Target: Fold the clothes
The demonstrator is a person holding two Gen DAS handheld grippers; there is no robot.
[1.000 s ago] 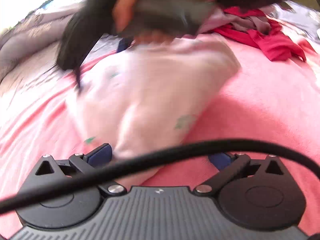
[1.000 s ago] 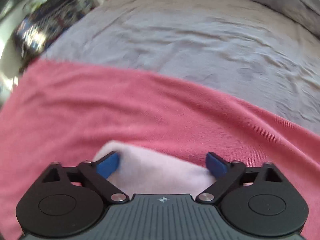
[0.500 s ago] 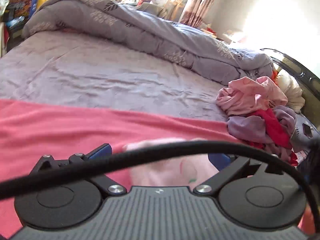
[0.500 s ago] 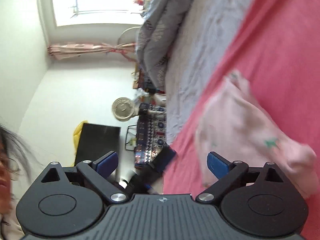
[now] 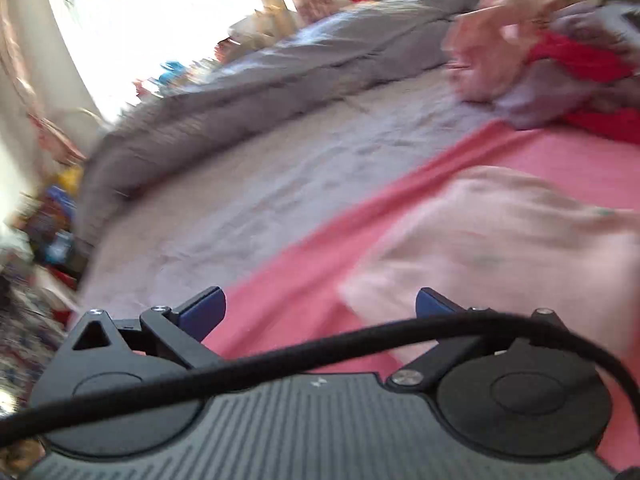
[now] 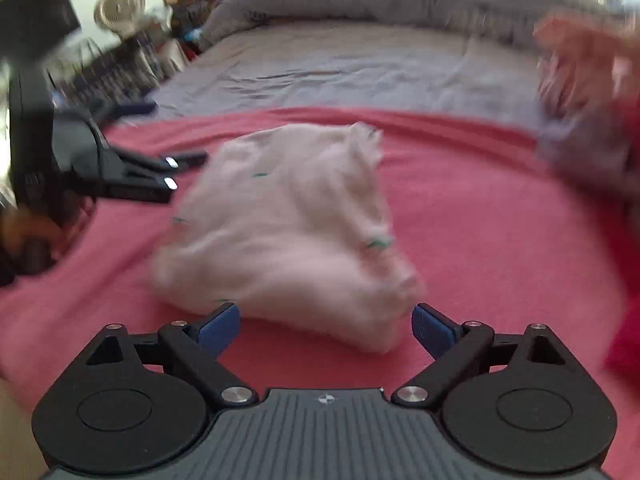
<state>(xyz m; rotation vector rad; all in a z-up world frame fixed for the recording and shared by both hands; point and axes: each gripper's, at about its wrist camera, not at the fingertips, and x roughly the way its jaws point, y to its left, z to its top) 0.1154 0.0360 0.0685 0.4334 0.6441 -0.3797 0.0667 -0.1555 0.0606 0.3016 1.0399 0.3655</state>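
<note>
At left we see the left claw (image 6: 176, 174) beside the garment's (image 6: 288, 232) left edge, jaws wide, empty. The garment lies folded on the red sheet (image 6: 480, 220), directly ahead of our nearer right claw (image 6: 326, 326), whose jaws, spread and empty, are closing.

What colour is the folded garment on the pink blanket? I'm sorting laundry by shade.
Pale pink with small green marks. The folded garment shows best in the right wrist view.
</note>
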